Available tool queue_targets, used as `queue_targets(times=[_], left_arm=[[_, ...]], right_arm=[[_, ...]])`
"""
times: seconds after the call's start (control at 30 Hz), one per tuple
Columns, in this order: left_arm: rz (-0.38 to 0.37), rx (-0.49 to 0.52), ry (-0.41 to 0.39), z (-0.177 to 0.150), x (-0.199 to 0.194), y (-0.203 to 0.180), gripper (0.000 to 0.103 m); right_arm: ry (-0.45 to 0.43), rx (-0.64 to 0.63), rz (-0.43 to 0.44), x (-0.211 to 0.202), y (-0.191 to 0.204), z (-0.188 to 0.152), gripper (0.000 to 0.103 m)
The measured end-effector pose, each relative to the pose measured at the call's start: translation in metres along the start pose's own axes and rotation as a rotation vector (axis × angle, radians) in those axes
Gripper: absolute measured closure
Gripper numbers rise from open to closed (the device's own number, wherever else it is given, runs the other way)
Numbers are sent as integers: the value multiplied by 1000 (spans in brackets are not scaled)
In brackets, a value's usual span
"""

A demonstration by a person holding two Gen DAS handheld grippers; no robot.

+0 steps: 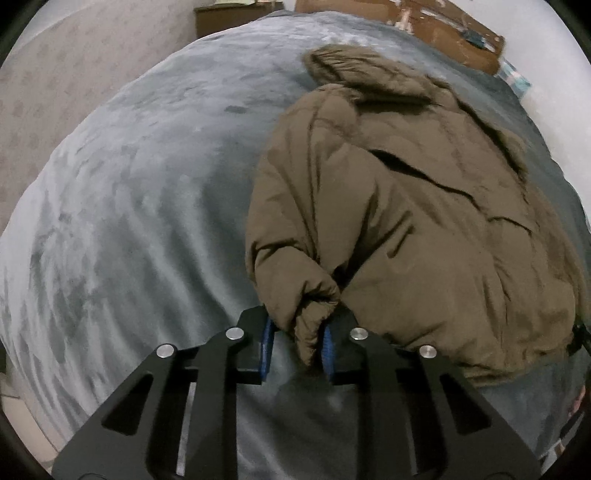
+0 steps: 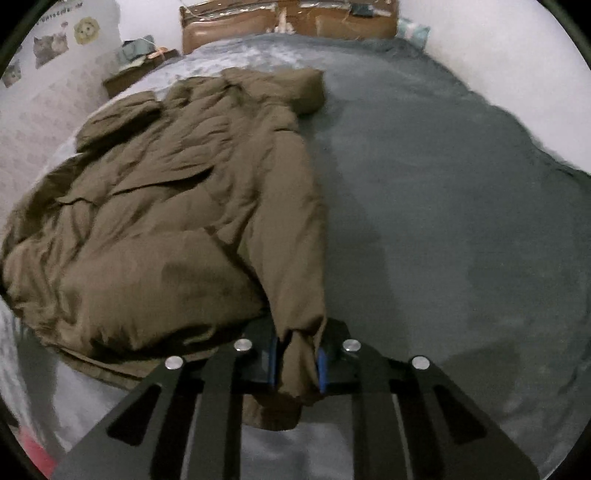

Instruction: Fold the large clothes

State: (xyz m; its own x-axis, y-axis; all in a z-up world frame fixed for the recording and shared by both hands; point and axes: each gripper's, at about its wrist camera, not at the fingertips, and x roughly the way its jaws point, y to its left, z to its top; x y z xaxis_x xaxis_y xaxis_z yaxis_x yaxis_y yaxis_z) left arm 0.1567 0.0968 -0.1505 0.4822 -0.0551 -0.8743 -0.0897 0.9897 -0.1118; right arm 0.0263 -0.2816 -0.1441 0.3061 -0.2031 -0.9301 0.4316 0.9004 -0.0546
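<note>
A large olive-brown puffer jacket (image 1: 399, 206) with a fur-trimmed hood (image 1: 354, 70) lies on a grey-blue bed cover (image 1: 147, 184). My left gripper (image 1: 298, 347) is shut on a bunched end of the jacket's fabric, at its near left corner. In the right wrist view the jacket (image 2: 177, 192) lies spread at the left, with its hood (image 2: 295, 88) at the far end. My right gripper (image 2: 297, 363) is shut on the sleeve end at the jacket's near right edge.
The bed cover (image 2: 443, 203) stretches wide to the right of the jacket. A brown headboard (image 2: 288, 22) and a bedside cabinet (image 2: 136, 70) with clutter stand at the far end. Patterned wallpaper (image 1: 55, 110) lies left of the bed.
</note>
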Motion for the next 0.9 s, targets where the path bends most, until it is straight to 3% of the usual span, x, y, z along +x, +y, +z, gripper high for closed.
queue_targets(times=[0.3, 0.47, 0.5, 0.57, 0.6, 0.63, 0.7, 0.9], left_arm=[[-53, -35, 16, -43, -19, 7, 83], [-54, -21, 28, -31, -3, 13, 81], [-51, -21, 29, -25, -2, 14, 76], [-27, -22, 14, -24, -4, 14, 56], [-21, -20, 7, -22, -5, 14, 42], [-8, -20, -11, -18, -7, 16, 31], [-5, -28, -23, -14, -9, 18, 22], [-22, -46, -81, -2, -25, 25, 12]], right_arm=[[58, -16, -93, -26, -16, -31, 88], [85, -10, -53, -19, -10, -26, 85], [82, -23, -44, -19, -7, -21, 80], [66, -20, -30, -21, -3, -18, 70], [58, -10, -11, -23, -3, -14, 55], [44, 4, -8, -24, -4, -12, 47], [29, 40, -3, -26, -8, -7, 46], [-23, 126, -24, -37, -28, 5, 42]])
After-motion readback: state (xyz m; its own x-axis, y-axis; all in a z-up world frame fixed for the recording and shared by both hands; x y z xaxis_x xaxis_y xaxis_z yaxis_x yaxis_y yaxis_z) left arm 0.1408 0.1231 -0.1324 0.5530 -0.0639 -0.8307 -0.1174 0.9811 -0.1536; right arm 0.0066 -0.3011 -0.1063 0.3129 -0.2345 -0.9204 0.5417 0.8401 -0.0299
